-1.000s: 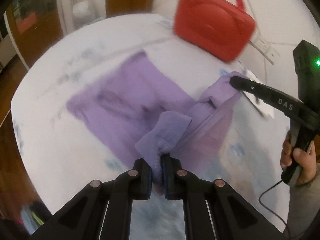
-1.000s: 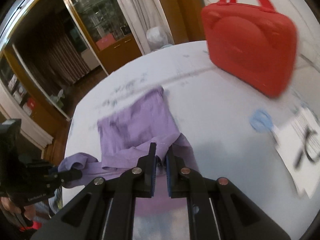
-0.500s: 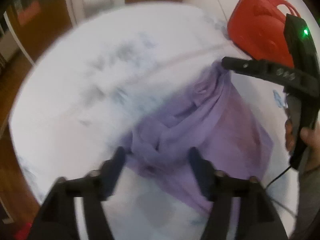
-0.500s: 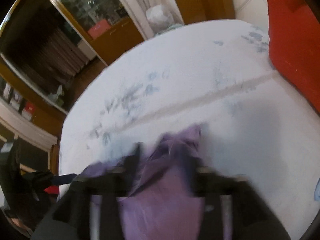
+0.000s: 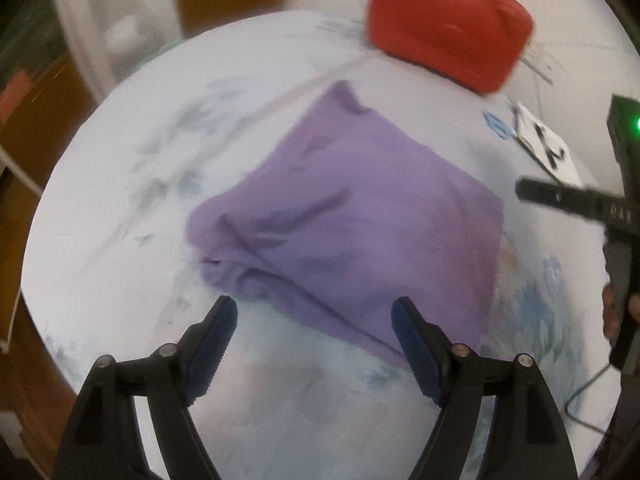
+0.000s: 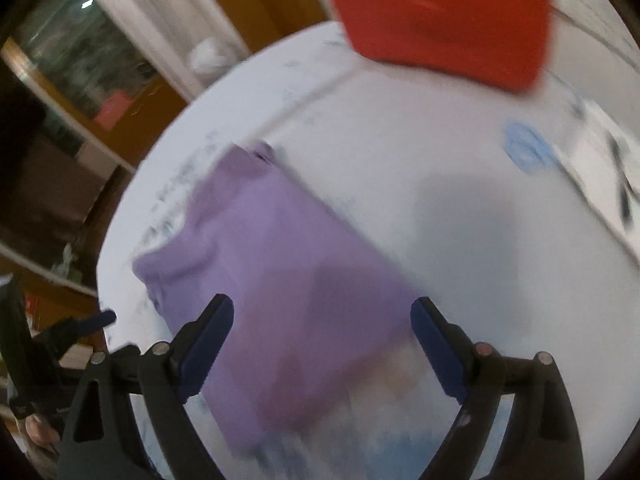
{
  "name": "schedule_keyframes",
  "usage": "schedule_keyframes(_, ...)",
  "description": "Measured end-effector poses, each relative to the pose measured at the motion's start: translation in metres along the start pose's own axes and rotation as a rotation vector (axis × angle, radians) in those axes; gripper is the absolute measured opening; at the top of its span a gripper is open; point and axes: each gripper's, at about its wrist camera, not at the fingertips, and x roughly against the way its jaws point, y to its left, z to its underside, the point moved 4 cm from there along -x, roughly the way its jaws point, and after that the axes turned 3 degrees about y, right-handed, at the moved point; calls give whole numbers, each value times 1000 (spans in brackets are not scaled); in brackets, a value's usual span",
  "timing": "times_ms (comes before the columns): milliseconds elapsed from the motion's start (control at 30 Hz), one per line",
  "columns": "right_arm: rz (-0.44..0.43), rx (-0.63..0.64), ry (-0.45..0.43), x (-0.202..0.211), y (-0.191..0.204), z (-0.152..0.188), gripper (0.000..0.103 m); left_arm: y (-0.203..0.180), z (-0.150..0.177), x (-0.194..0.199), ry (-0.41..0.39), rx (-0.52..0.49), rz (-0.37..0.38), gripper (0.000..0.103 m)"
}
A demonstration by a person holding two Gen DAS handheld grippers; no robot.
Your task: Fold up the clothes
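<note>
Let go of the folded purple cloth garment [image 5: 352, 220], left gripper [image 5: 314, 322] and right gripper [image 6: 322, 322] jaws opening and empty; next fold probably needed a fresh edge grip.

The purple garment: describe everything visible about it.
The purple garment is soft lilac knit-looking fabric, lying on the white round table folded into a rough rectangle. Its surface is mostly smooth, with creases and a bunched, rolled edge along its near-left side. A small notch of cloth sticks out at the far corner, toward the red case, which sits apart from it. Both tools are opening with nothing between them: the left tool and the right tool hang over its near edge, not gripping it.
</note>
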Motion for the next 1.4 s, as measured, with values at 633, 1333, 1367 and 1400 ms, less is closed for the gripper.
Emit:
schedule_keyframes(633, 77, -530, -120, -14, 30, 106, 97, 66, -66, -48, 55, -368, 102, 80)
schedule_keyframes(1333, 219, -592, -176, -36, 38, 79, 84, 61, -31, -80, 119, -434, 161, 80)
schedule_keyframes(1367, 240, -585, -177, -37, 36, 76, 84, 58, -29, -80, 113, -449, 150, 80)
schedule_keyframes(1400, 257, -577, -181, -39, 35, 73, 83, 55, -28, -80, 104, -459, 143, 79)
